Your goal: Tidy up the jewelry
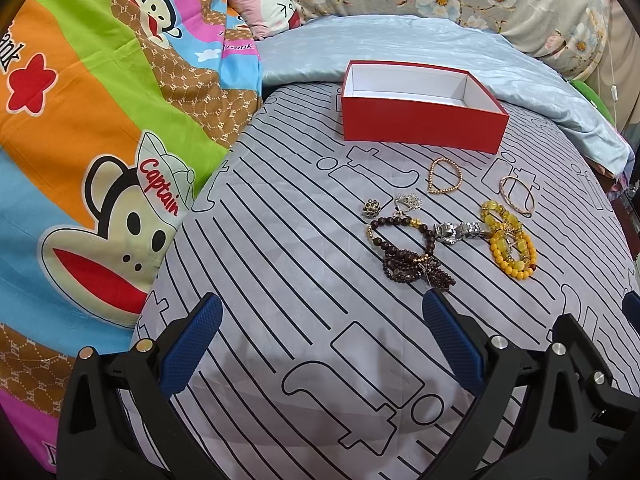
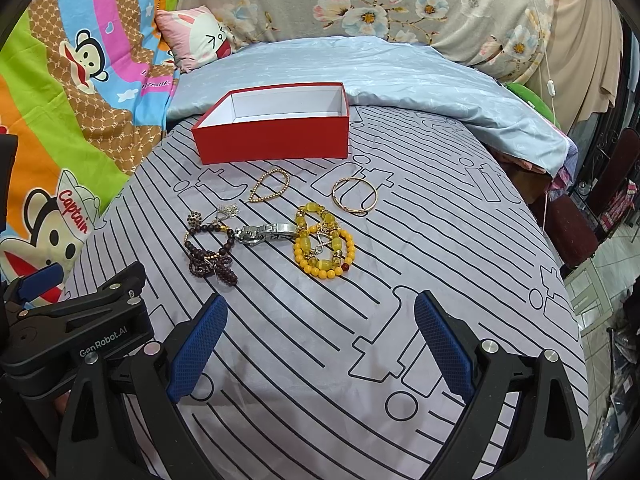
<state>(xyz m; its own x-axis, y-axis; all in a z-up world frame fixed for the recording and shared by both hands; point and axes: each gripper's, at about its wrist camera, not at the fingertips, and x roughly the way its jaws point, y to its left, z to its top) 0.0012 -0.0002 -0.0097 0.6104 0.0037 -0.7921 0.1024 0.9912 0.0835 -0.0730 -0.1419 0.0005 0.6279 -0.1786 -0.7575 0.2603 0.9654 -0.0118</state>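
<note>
Both the left gripper and right gripper hover released over bare bed sheet, near the jewelry before the red box.

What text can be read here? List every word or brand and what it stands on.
"Captain": monkey's cap on the cartoon blanket.
"GenRobot.AI": body of the left gripper.
"Frank", partly cut off: pink band of that blanket.
Small repeated monogram letters on the brown bands: too small to read surely.
Silver watch: dial unreadable.
Red box: no text.
</note>
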